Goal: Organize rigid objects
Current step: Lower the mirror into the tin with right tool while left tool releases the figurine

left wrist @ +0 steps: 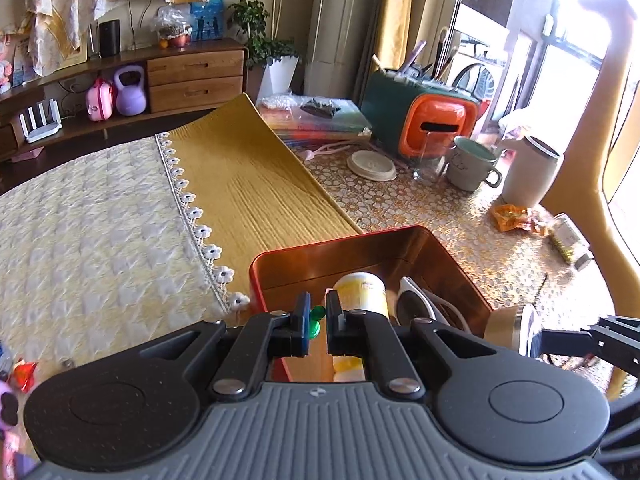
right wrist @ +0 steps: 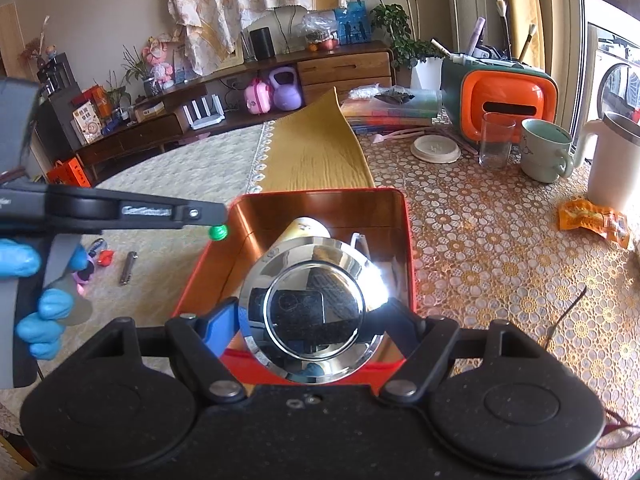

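Observation:
A red metal box [left wrist: 280, 264] with a copper-coloured inside stands on the table; it also shows in the right wrist view [right wrist: 408, 240]. In it lie a yellow-and-white bottle [left wrist: 362, 290] and a white object with a cord [left wrist: 416, 300]. My left gripper [left wrist: 318, 322] is shut on a small green piece [left wrist: 318, 316] at the box's left rim; this piece shows in the right wrist view [right wrist: 218, 233]. My right gripper [right wrist: 312, 316] is shut on a shiny round chrome object [right wrist: 314, 308], held over the box's near end.
A glass [right wrist: 496, 140], a mug [right wrist: 546, 150], a white jug [right wrist: 612, 160], a white lid [right wrist: 436, 148], an orange-and-green case [right wrist: 504, 100] and an orange wrapper [right wrist: 592, 216] stand at the back right. Small items [right wrist: 128, 266] lie on the quilted cloth at the left.

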Demonstrator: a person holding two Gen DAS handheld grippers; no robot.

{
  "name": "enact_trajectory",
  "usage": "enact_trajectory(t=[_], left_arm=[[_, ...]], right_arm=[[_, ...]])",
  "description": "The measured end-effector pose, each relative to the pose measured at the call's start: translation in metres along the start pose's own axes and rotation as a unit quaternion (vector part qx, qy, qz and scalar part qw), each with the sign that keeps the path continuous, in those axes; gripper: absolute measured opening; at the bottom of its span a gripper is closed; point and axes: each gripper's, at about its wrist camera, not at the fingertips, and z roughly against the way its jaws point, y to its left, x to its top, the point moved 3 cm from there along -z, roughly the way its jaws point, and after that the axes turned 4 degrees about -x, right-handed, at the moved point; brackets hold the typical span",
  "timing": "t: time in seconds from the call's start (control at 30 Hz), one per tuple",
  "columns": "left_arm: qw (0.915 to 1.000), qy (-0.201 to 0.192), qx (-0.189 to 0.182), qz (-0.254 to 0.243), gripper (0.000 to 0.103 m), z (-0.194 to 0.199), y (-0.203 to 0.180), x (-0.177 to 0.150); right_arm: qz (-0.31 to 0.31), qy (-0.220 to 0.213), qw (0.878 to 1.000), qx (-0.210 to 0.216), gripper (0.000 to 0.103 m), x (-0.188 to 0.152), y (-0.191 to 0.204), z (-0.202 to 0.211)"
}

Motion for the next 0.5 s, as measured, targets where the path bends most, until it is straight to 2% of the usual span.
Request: enact_trajectory(t=[0.2,0.5], left_arm=[[0.9996,0.020,0.019,-0.010,0.007,-0.033,-0.004,0.005],[0.9986,0.039,0.029,-0.022,0.007,-0.062,-0.011,0.004]], right_arm=[[0.020,0.012,1.000,0.003,0.077,0.001,0.003,-0.015],[0.059,0.014,0.998,-0.015,0.077,0.002,0.009,-0.031]])
